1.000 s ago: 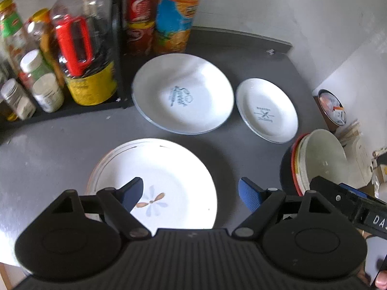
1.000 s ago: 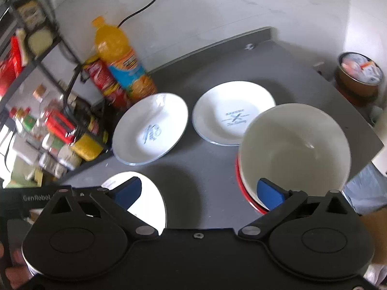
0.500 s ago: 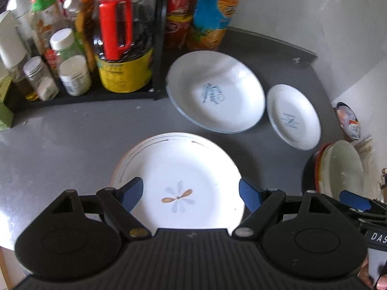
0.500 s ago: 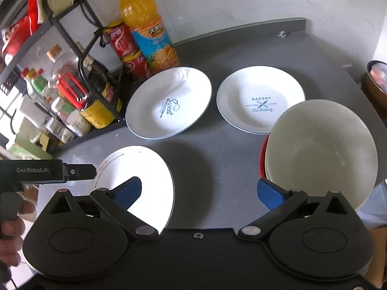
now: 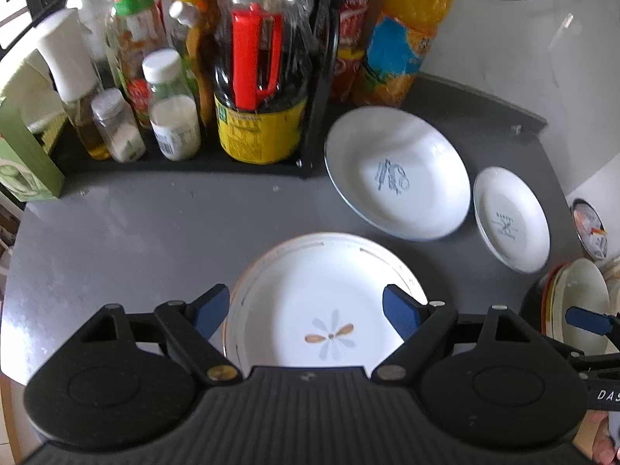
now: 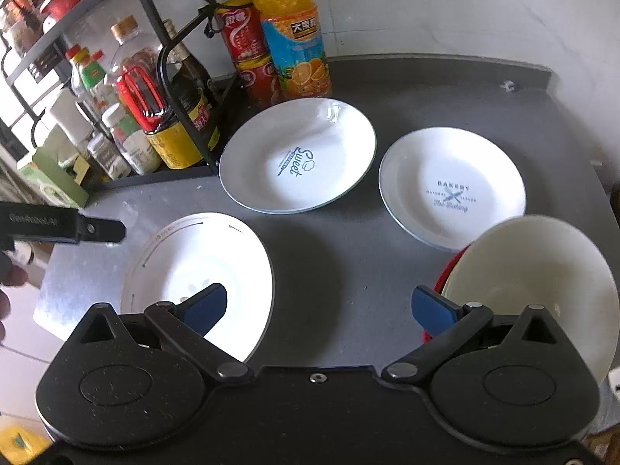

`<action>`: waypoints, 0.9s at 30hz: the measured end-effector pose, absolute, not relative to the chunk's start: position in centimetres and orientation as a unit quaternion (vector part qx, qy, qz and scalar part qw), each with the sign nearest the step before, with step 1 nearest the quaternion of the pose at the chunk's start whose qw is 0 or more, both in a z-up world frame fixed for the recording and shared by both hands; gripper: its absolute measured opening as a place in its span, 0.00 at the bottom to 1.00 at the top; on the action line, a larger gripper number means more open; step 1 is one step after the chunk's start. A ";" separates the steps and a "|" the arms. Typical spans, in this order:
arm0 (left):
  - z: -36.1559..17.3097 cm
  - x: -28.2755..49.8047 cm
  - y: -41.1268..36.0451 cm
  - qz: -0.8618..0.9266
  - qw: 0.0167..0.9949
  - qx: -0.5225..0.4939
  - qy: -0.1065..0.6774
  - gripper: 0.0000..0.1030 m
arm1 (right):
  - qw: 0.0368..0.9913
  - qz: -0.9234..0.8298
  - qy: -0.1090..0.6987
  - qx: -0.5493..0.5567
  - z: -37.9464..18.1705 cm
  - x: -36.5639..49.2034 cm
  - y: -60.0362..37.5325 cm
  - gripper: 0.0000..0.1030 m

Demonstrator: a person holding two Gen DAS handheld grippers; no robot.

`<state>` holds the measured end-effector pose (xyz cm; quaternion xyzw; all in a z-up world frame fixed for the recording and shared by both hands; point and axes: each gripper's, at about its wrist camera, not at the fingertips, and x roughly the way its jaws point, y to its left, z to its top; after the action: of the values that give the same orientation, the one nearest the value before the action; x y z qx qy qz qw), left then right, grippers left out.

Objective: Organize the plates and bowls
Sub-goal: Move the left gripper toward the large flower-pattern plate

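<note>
Left gripper (image 5: 306, 306) wide open, empty, above the flower plate (image 5: 325, 302) on the grey worktop (image 5: 155, 232). Right gripper (image 6: 317, 306) also wide, empty; cream bowl (image 6: 542, 283) stacked in red bowl (image 6: 451, 267) beside the Bakery plate (image 6: 451, 190).

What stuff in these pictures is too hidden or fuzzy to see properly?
- Left wrist view: the flower plate's near edge is covered by the left gripper.
- Left wrist view: the writing on the big plate is blurred.
- Right wrist view: the red bowl is mostly hidden under the white bowl, so how many are stacked is unclear.
- Right wrist view: the rack's small bottle labels are too tiny to read.
</note>
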<state>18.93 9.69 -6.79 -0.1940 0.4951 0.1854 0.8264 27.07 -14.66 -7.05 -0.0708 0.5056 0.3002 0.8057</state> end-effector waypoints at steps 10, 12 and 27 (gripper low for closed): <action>-6.8 18.9 9.1 0.203 0.831 -0.190 0.482 0.82 | 0.802 0.331 0.492 -0.068 -7.6 28.4 -14.9 0.99; -7.0 18.9 9.1 0.207 0.828 -0.193 0.483 0.82 | 0.803 0.335 0.490 -0.058 -7.7 28.6 -14.8 0.99; -8.5 22.7 10.0 0.206 0.828 -0.222 0.472 0.79 | 0.811 0.306 0.499 -0.003 -8.8 32.6 -13.1 0.92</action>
<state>22.72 9.96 -8.51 -0.2215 0.4721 0.2062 0.8280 32.63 -13.15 -8.75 -0.0026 0.4989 0.3059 0.8109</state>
